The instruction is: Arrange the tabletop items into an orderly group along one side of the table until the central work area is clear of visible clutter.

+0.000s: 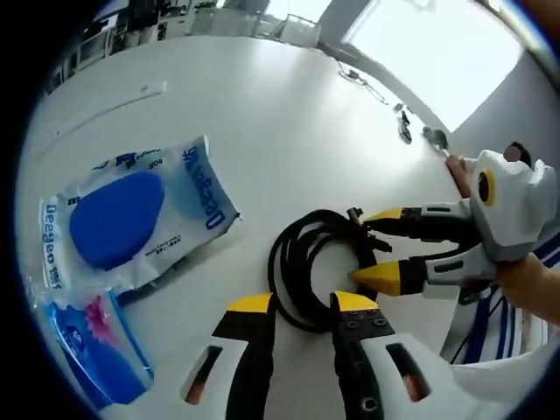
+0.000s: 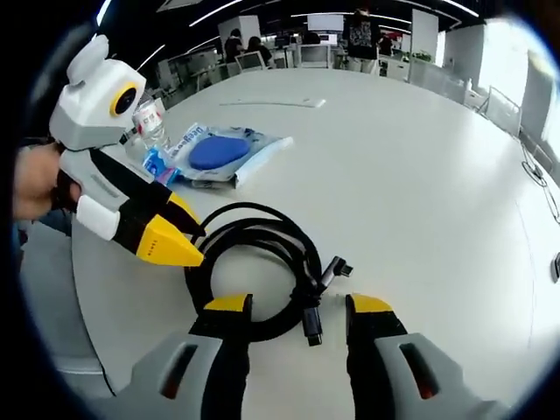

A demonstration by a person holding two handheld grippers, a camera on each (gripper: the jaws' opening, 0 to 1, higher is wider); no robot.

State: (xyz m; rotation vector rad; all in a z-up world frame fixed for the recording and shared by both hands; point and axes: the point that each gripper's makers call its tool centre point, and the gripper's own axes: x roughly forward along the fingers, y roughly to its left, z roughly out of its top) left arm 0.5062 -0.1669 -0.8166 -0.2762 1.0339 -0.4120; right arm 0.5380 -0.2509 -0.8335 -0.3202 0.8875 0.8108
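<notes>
In the left gripper view, the left gripper (image 1: 302,304) rises from 6 o'clock with its yellow-tipped fingers (image 1: 251,304) parted by a narrow gap and nothing between them. Just beyond the tips, a coiled black cable (image 1: 302,267) lies on the white desk (image 1: 262,114), a little right of centre. The right gripper (image 1: 385,245) comes in from 3 o'clock, held by a hand (image 1: 529,284); its two fingers are spread apart at the coil's right edge, around the cable's plug end, and I cannot tell whether they touch it. At 9 o'clock lies a wet-wipe pack (image 1: 131,214) with a blue oval lid, and at 7 o'clock a smaller blue packet (image 1: 92,350) just beside it.

In the right gripper view, the right gripper (image 2: 297,306) rises from 6 o'clock, its fingers wide open and empty, tips at the near edge of the cable (image 2: 249,262), whose plugs (image 2: 319,302) lie between them. The left gripper (image 2: 171,236) enters from 9 o'clock, its tip at the coil's left side. At 11 o'clock sits the wipe pack (image 2: 219,153), a clear bottle (image 2: 150,118) beyond it.
</notes>
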